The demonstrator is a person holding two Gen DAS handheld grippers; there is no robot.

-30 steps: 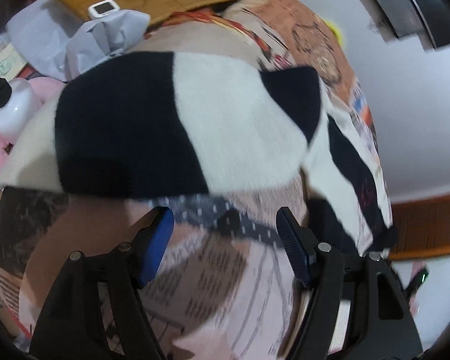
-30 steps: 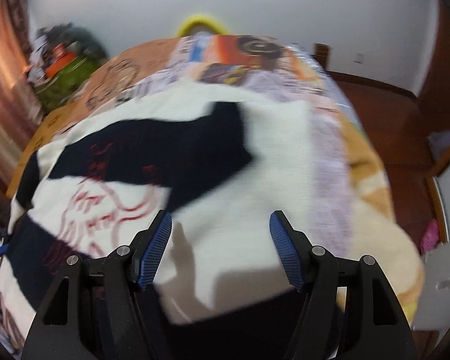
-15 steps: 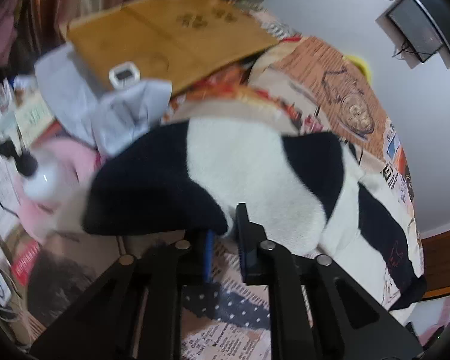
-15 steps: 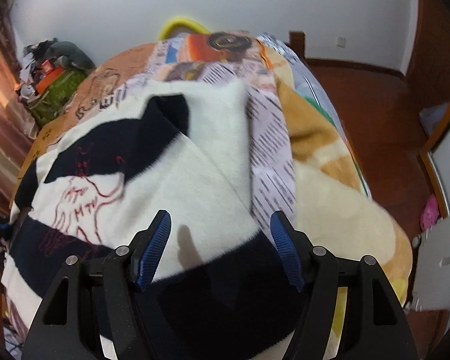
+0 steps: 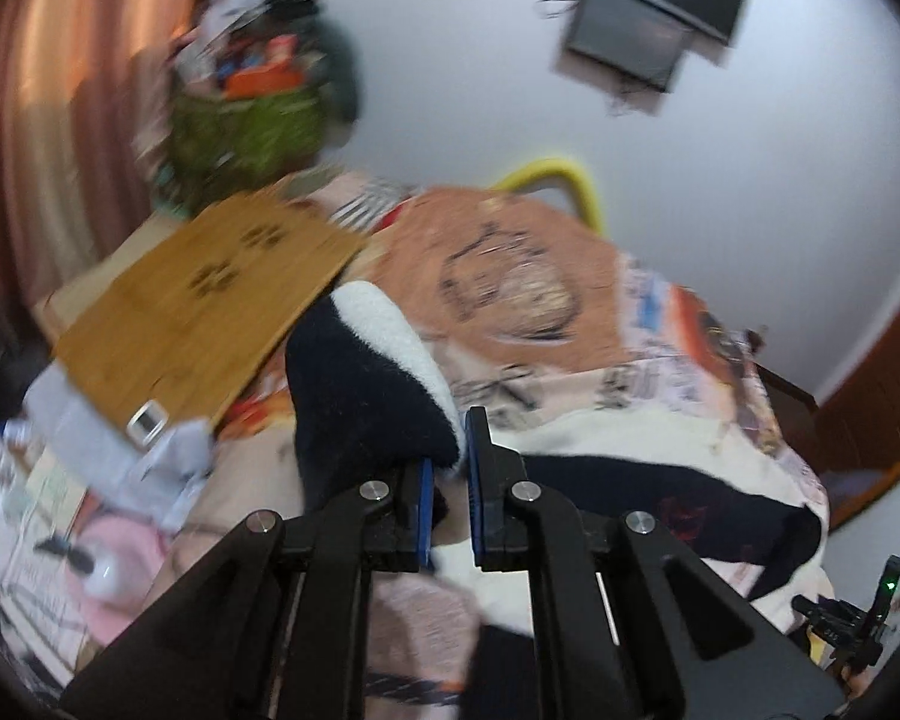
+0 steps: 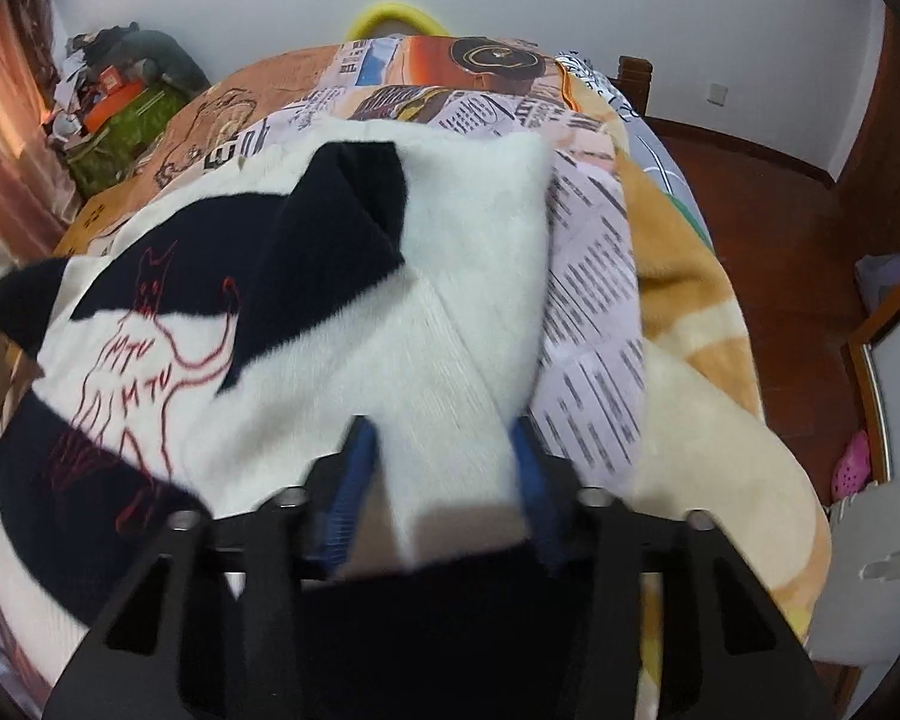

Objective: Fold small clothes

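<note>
A fluffy black-and-white sweater (image 6: 330, 360) with a red stitched drawing lies spread on the bed's printed blanket (image 6: 594, 300). My right gripper (image 6: 444, 450) points down at its near white part. Its jaws are closing with a fold of white fabric between the blue pads, which still stand a little apart from it. In the left wrist view my left gripper (image 5: 450, 450) is shut on a black-and-white edge of the sweater (image 5: 360, 408) and holds it raised above the blanket (image 5: 510, 276). The rest of the garment trails down to the right.
A wooden board (image 5: 210, 312) with a small white device (image 5: 147, 420) lies at the bed's left, over grey cloth and a pink item (image 5: 120, 558). A green bag of clutter (image 6: 120, 126) stands by the curtain. A yellow object (image 6: 396, 15) sits at the bed's far end. Wooden floor (image 6: 768, 228) lies to the right.
My left gripper shut on the sweater's edge, then rose and rolled, lifting that edge off the bed. The right gripper stayed put and its jaws narrowed around the white fold.
</note>
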